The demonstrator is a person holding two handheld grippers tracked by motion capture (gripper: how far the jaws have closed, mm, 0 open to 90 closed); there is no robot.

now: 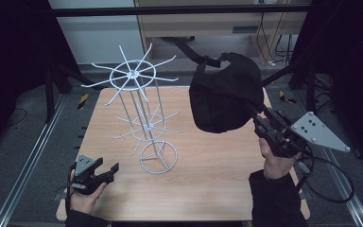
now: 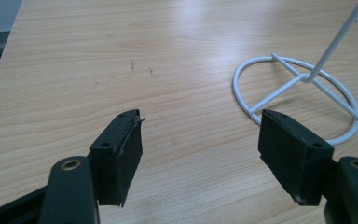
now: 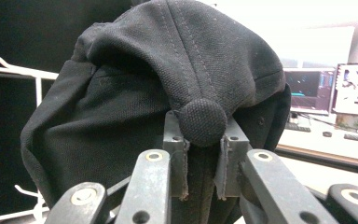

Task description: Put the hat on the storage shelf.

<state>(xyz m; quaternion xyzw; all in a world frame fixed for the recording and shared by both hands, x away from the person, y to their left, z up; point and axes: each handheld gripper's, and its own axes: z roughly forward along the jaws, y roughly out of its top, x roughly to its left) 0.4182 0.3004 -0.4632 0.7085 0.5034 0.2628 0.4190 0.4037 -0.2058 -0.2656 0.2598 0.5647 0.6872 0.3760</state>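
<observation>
A black cap point(image 1: 222, 94) hangs in the air over the table's right half, held at its crown. My right gripper point(image 1: 260, 120) is shut on it; in the right gripper view the jaws pinch the fabric just under the cap's top button point(image 3: 201, 122). A white wire rack point(image 1: 139, 94) with two tiers of spokes stands on a ring base point(image 1: 159, 157) at mid-table. My left gripper point(image 1: 105, 169) rests low near the front left corner, open and holding nothing. In the left gripper view its pads point(image 2: 121, 149) stand wide apart, with the ring base point(image 2: 298, 93) ahead to the right.
The wooden table point(image 1: 208, 175) has bare surface in front of and to the right of the rack. Metal rails point(image 1: 23, 161) run along both sides on the floor. A monitor point(image 3: 310, 88) glows behind the cap in the right gripper view.
</observation>
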